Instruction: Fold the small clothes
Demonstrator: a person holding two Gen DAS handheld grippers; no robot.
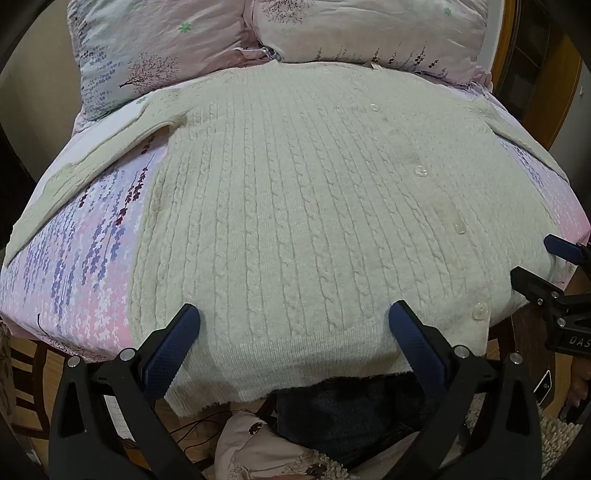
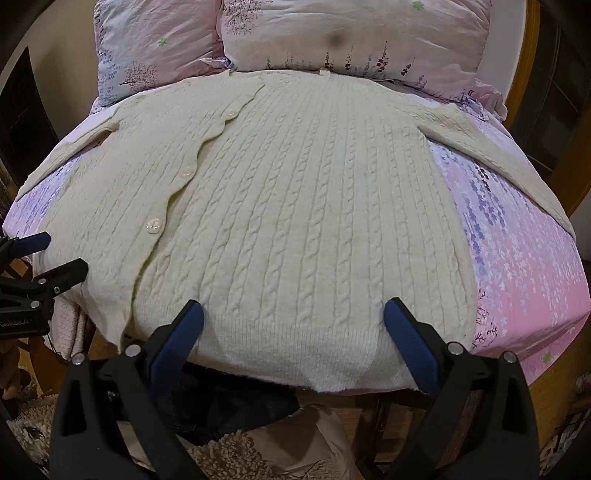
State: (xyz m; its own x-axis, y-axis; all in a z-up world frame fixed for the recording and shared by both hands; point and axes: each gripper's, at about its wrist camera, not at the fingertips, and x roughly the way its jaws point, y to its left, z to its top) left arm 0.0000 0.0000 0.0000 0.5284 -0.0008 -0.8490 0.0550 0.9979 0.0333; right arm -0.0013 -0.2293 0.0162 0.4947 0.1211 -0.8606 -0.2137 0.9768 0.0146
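Note:
A cream cable-knit cardigan [image 1: 295, 206] lies flat, buttoned, front up on a pink and purple floral sheet [image 1: 74, 258], both sleeves spread out sideways; its hem hangs over the near edge. It also shows in the right wrist view [image 2: 314, 221]. My left gripper [image 1: 293, 314] is open, its blue pads just above the hem on the cardigan's left half. My right gripper [image 2: 293, 312] is open above the hem on the right half. Each gripper shows at the edge of the other's view: the right gripper [image 1: 546, 262], the left gripper [image 2: 55, 251]. Neither holds anything.
Two floral pillows [image 1: 166, 48] [image 1: 369, 29] lie behind the cardigan's collar. Dark denim [image 1: 351, 417] and a fluffy garment [image 2: 258, 458] lie below the near edge. Wooden furniture [image 1: 554, 74] stands at the right.

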